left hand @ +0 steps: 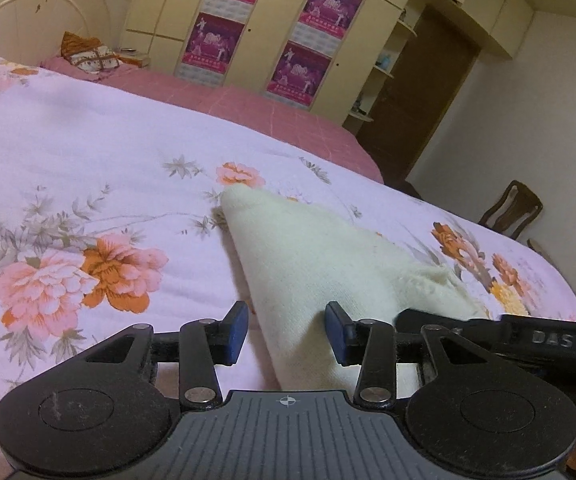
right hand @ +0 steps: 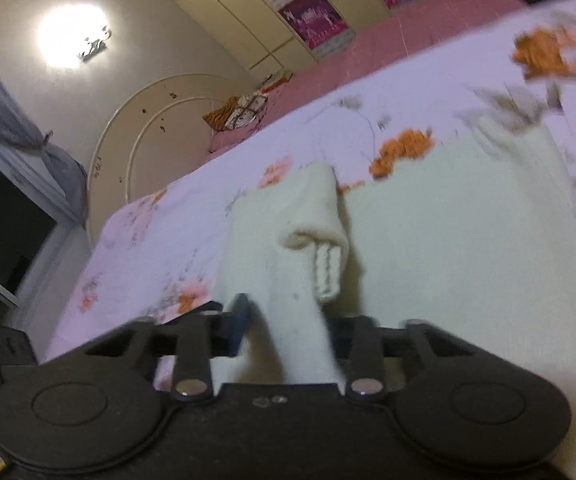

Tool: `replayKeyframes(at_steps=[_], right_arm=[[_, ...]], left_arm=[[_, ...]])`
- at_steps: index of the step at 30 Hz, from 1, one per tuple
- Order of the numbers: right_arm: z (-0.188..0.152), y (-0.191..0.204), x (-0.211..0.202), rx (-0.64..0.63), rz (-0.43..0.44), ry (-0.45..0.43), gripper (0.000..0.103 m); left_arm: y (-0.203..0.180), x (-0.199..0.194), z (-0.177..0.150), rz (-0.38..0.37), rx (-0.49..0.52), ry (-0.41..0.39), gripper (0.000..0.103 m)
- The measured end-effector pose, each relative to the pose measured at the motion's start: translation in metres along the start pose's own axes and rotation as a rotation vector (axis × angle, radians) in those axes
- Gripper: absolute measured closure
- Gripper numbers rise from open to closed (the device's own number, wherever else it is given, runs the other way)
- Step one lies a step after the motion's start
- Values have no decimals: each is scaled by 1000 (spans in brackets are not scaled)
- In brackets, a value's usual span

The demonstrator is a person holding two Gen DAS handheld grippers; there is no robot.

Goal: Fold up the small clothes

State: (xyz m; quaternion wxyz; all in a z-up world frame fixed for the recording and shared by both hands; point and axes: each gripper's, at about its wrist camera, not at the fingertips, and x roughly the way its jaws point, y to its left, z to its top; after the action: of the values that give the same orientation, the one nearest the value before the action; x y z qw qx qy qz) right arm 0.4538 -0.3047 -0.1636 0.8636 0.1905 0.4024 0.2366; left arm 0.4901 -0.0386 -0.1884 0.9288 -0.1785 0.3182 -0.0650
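Observation:
A cream knit garment (left hand: 307, 276) lies on the floral bedspread (left hand: 88, 160). In the left wrist view a fold of it runs between my left gripper's (left hand: 286, 330) blue pads, which stand apart on either side of the cloth. In the right wrist view, which is blurred, the garment (right hand: 447, 248) spreads wide, with a rolled sleeve and ribbed cuff (right hand: 323, 248) lying on it. A lifted strip of the cloth passes between my right gripper's (right hand: 288, 324) fingers, which are close around it. The right gripper's body shows at the right edge of the left wrist view (left hand: 527, 336).
The pink bed sheet (left hand: 268, 108) lies beyond the bedspread, with a patterned cushion (left hand: 88, 56) near the headboard. Wardrobes with purple posters (left hand: 307, 24) line the far wall. A wooden chair (left hand: 511, 208) stands off the bed's right edge.

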Motion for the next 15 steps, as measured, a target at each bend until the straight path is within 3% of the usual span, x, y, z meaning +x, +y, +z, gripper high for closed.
replayKeyframes(at_steps=[5,8,9,11,13,15], right_arm=[[-5,16,-41,-63,-48,-138,90],[-12,15,-68,-70,-91,-176,90],[-16,11,-79,-65,-116,-196,90],[-27,1,-96,-40,-168,-231,89],[-37,-17,-97,5,-223,-207,89],[-42,-46,-87,126,-234,-137,85]], left_arm=[[-23,-12,3,-58,58,-34,61],[-45,-13,-1,-117,105,-28,61],[-51,-12,-4,-131,116,-19,58],[-63,-10,-13,-132,141,5,40],[-69,-2,-22,-115,173,49,39],[-72,3,-30,-109,193,89,39]])
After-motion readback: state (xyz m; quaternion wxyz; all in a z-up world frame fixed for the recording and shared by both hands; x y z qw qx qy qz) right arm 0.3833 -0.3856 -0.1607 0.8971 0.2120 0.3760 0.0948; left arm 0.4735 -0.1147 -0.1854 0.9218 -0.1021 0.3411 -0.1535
